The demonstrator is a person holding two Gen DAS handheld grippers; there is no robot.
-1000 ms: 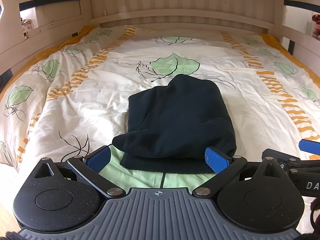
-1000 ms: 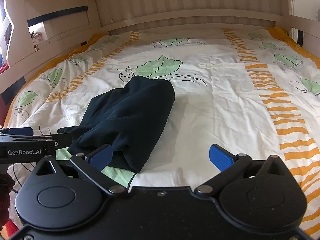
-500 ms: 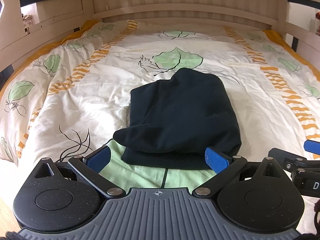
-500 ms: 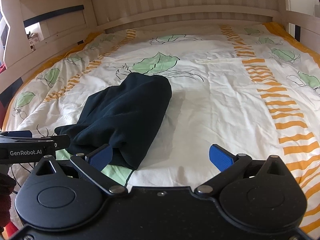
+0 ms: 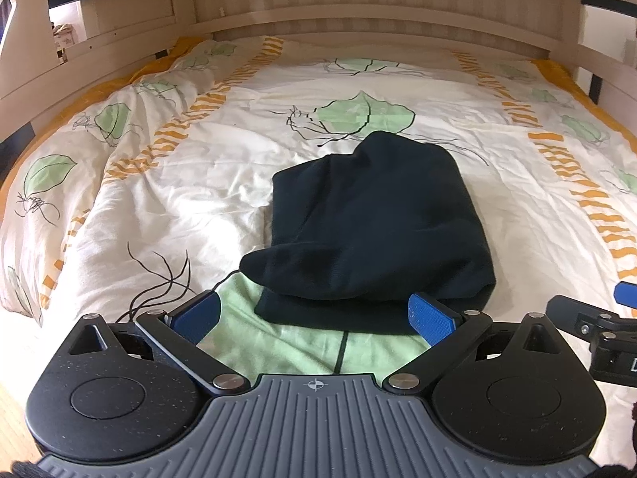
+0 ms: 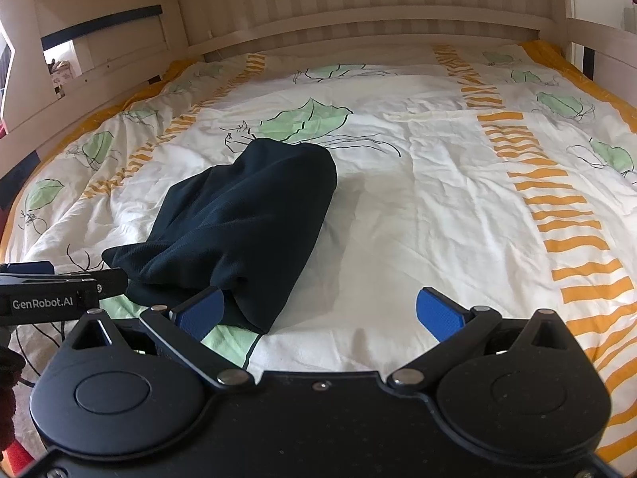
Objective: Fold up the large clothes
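Note:
A dark navy garment lies folded into a compact bundle on the bed, its near edge bunched and rounded; in the right wrist view the garment sits left of centre. My left gripper is open just in front of the bundle's near edge, nothing between its blue pads. My right gripper is open too, to the right of the bundle, its left pad close by the cloth's near corner. Each gripper shows at the edge of the other's view.
The bed is covered by a cream duvet with green leaves and orange stripes. A pale wooden headboard and side rails enclose it. Wood floor shows at the lower left.
Both grippers have drawn back slightly from the bundle and tilted, so the garment sits a little farther off. Both stay open; the garment has not moved.

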